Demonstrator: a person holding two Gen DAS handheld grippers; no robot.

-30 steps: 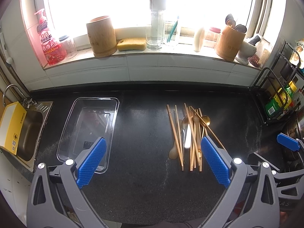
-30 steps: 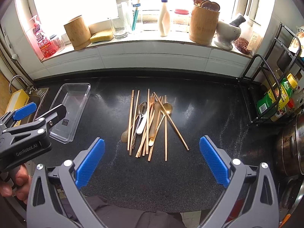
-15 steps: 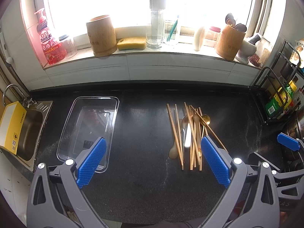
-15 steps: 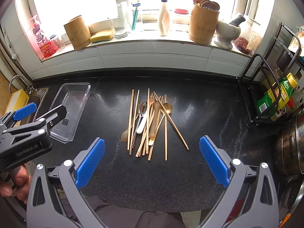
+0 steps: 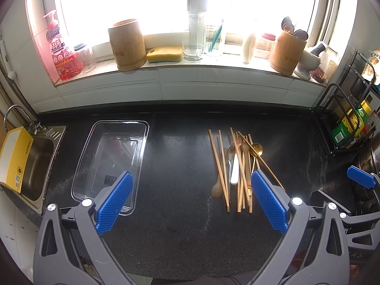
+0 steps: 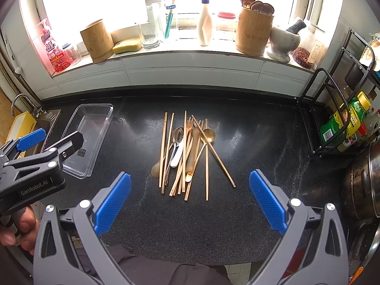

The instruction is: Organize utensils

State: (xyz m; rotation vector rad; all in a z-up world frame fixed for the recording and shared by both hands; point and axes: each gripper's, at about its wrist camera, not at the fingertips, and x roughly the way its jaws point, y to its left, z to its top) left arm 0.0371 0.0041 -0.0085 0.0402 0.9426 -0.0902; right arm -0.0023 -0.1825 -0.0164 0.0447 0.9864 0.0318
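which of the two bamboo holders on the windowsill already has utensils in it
The right bamboo holder, beside the stone mortar: dark spoon heads stick out of its top. The left bamboo holder, next to the yellow sponge, shows nothing above its rim.

Wooden chopsticks lie matt on speckled glossy black countertop; clear plastic tray shines; steel sink dull.

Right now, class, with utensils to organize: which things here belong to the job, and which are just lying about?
Belong:
pile of chopsticks and spoons
clear tray, empty
left gripper and right gripper, both open

Lying about:
sponge
soap bottle
mortar and pestle
condiment rack
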